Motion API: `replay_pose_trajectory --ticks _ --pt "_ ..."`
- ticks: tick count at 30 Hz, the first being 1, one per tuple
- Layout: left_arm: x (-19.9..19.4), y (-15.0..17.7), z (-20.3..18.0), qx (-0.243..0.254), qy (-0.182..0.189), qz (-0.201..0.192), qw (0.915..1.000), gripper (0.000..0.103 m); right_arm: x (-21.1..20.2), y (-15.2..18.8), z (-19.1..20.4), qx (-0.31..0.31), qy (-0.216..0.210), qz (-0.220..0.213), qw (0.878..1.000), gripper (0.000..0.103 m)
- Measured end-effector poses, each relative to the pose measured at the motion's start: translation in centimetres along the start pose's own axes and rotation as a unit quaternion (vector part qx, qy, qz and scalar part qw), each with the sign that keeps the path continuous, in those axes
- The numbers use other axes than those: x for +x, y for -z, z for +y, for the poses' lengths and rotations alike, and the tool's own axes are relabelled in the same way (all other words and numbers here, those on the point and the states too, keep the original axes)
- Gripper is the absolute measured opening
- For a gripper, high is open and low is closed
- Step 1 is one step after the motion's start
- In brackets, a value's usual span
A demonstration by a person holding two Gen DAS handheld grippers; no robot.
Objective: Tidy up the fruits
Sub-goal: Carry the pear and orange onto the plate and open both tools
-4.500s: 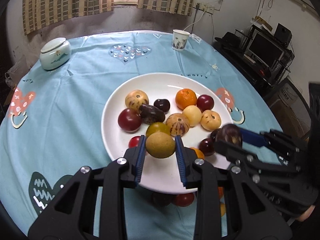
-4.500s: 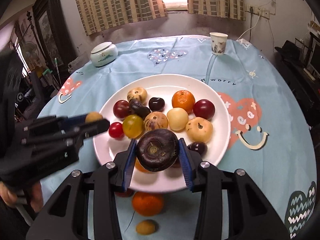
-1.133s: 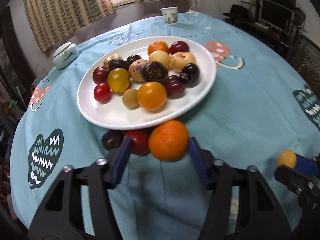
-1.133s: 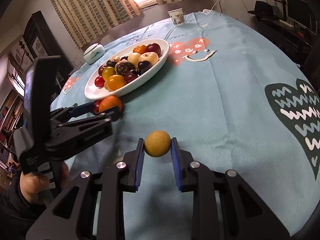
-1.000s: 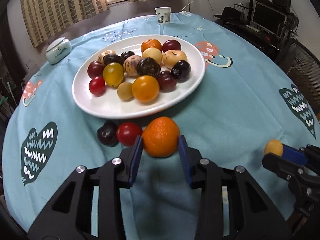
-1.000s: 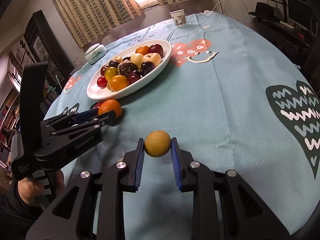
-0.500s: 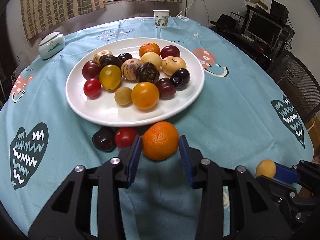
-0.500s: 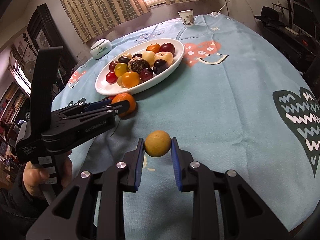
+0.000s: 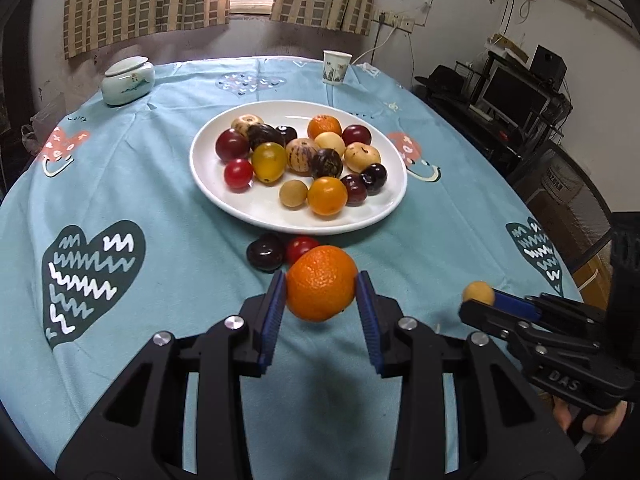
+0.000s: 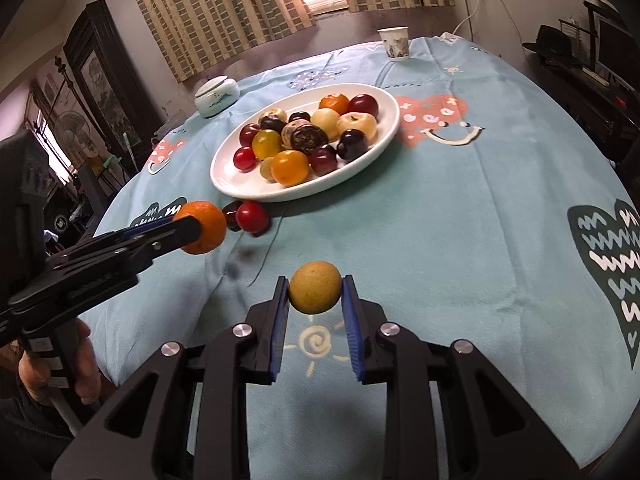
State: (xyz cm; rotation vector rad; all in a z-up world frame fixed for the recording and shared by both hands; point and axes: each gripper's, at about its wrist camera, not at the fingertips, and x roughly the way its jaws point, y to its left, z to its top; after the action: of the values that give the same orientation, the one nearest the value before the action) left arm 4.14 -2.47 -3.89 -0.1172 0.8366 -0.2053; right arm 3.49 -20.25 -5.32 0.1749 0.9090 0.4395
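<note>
**Both grippers hold fruit short of a crowded plate**

The left gripper (image 9: 321, 300) is clamped on an orange (image 9: 321, 288), held above the blue cloth of the surface (image 9: 160, 208), on the near side of the white plate (image 9: 248, 204). Between the orange and the plate rim lie two loose fruits on the cloth: a dark plum (image 9: 265, 253) and a red tomato (image 9: 301, 246), side by side and just beside the rim. From the left wrist view the orange partly covers the tomato.

The right gripper (image 10: 315, 304) is clamped on a small tan fruit (image 10: 315, 287), also off the cloth, nearer the surface's edge and well apart from the plate. In the left wrist view it shows at the far right, to the right of the orange.

The plate carries a packed cluster of fruit: a second orange (image 9: 324, 126) at the back, red and dark plums, a yellow-green tomato (image 9: 269, 162), a striped round fruit (image 9: 302, 155), an orange tomato (image 9: 327, 196) and a small tan fruit at the front. The plate's near-left part is bare.

Beyond the plate stand a lidded ceramic jar (image 9: 127, 81) at the far left and a paper cup (image 9: 337, 62) at the far right, both well apart from it
</note>
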Motion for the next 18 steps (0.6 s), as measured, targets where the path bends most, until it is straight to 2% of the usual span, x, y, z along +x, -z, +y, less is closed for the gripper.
replay_pose_trajectory --ticks 9,14,18 --pt "-1.3 -1.8 3.2 -0.021 -0.013 -0.025 0.9994 0.036 2.1 -2.9 2.5 -0.039 0.004 0.008 0.999 0.027" --pt "-0.8 -6.5 4.7 -0.015 -0.023 -0.045 0.9986 0.036 3.7 -6.6 3.6 -0.066 0.014 0.005 0.998 0.027" --pt "1.9 -11.5 5.3 -0.007 -0.030 -0.043 0.9986 0.036 6.0 -11.3 4.1 -0.079 0.021 0.009 0.997 0.027"
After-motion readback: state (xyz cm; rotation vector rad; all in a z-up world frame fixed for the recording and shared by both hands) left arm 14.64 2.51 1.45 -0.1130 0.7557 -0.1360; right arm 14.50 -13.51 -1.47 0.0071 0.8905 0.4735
